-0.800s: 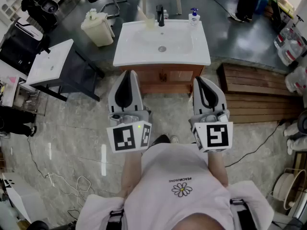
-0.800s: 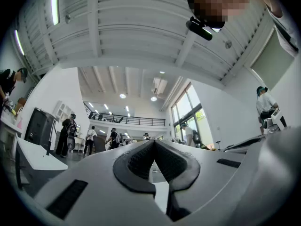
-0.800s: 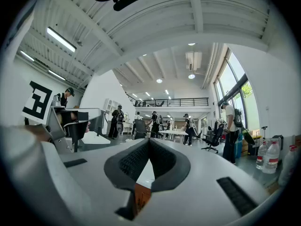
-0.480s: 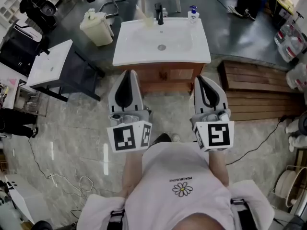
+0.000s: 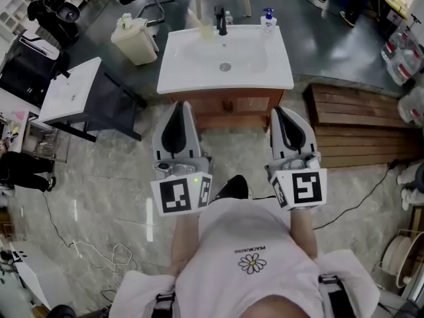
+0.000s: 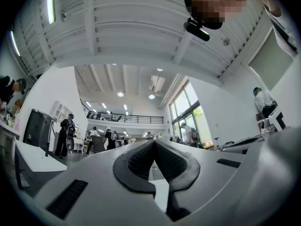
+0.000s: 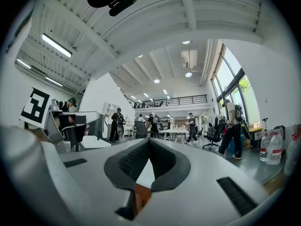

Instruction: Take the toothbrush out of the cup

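Toothbrush in cup on sink — well beyond left gripper, right gripper; both fingers closed, empty.

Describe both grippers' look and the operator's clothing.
Both the left gripper and right gripper have pale grey shells, black ribbed pads, and a cube of black-and-white square markers. The person wears a white T-shirt with a daisy print.

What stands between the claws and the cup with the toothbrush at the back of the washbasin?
Nothing visible. The cup stands left of the faucet. The left claw and right claw, both shut and empty, are short of the washbasin, with only its open bowl between.
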The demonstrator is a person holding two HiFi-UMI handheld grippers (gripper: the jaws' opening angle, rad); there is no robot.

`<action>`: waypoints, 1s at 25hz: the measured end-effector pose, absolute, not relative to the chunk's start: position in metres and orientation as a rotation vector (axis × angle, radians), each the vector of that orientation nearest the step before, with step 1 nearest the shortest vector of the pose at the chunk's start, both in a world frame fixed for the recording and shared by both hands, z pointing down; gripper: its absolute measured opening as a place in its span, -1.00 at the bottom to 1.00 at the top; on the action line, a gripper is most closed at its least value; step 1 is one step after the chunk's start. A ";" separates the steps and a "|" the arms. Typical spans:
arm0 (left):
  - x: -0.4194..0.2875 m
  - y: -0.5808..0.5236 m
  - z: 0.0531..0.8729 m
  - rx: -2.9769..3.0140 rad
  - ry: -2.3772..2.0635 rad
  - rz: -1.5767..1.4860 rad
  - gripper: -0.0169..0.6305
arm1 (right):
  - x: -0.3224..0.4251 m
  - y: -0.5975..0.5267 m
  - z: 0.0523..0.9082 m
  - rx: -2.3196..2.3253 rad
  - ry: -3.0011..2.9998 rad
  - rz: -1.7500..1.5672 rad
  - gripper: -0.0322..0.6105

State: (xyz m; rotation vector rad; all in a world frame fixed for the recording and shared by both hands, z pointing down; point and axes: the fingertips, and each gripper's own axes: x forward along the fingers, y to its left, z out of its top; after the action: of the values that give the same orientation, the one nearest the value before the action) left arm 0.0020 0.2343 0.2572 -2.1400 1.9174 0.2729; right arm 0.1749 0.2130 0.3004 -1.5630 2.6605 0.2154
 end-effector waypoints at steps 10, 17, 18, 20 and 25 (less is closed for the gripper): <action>-0.029 0.205 0.277 -2.135 2.049 0.296 -0.90 | 0.158 0.182 0.312 -1.537 2.692 0.160 -0.86; -0.053 0.127 0.275 -2.163 2.019 0.341 -0.90 | 0.134 0.107 0.317 -1.576 2.700 0.162 -0.86; -0.057 0.114 0.274 -2.168 2.016 0.346 -0.90 | 0.129 0.094 0.316 -1.580 2.700 0.165 -0.86; -0.066 0.085 0.273 -2.178 2.002 0.354 -0.90 | 0.118 0.067 0.316 -1.591 2.697 0.170 -0.86; -0.098 -0.001 0.261 -2.191 1.960 0.373 -0.90 | 0.081 -0.017 0.310 -1.636 2.699 0.192 -0.86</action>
State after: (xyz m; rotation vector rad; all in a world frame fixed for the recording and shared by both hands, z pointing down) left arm -0.0977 -0.0012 0.2614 -2.1907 1.9596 0.3732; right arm 0.0814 -0.0169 0.3104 -1.6362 2.6990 0.1920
